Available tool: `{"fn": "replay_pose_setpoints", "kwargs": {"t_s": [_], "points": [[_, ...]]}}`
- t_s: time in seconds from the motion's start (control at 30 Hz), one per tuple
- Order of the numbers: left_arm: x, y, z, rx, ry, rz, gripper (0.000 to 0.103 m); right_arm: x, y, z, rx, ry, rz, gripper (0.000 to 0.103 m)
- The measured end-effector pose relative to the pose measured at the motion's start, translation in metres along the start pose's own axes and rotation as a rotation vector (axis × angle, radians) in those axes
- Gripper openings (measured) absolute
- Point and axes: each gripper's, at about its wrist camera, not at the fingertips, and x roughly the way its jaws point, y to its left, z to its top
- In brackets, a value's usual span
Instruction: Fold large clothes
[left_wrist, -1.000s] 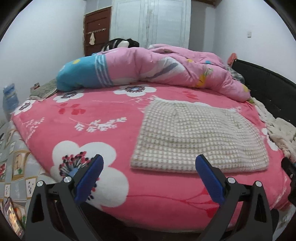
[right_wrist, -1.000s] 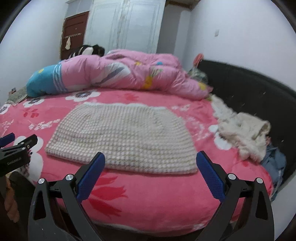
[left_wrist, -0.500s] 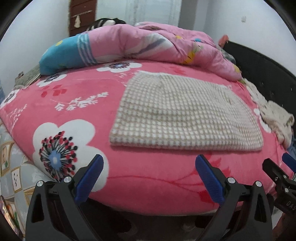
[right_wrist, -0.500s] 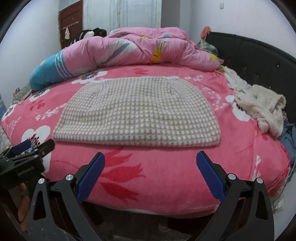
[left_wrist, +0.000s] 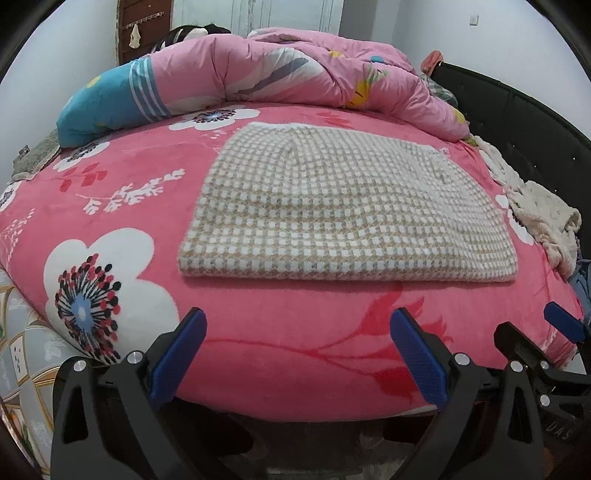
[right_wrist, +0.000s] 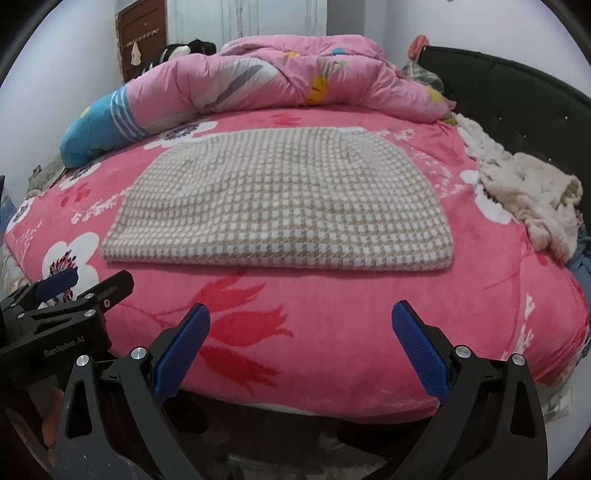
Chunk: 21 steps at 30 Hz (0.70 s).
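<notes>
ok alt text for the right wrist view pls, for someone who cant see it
A beige checked garment lies flat, apparently folded, on a pink floral bed, with the open right gripper in front of it holding nothing. The left gripper shows at the left edge, a rumpled pink duvet lies behind, and a cream fleecy garment is heaped at right.

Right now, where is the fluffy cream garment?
In the right wrist view, the fluffy cream garment lies crumpled at the bed's right edge, between the checked beige knit garment and the black headboard.

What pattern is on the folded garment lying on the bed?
A small beige-and-white check, like houndstooth, on the garment. The right wrist view shows it best.
</notes>
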Motion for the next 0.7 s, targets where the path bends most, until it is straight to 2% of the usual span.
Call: {"fn": "replay_pose_setpoints", "kwargs": {"t_s": [0.7], "points": [[-0.0034,-0.0081,-0.0012,0.02,-0.007,-0.015,0.098,-0.0027,-0.0057,-0.0013,0.002,0.001,0.0,0.095]]}}
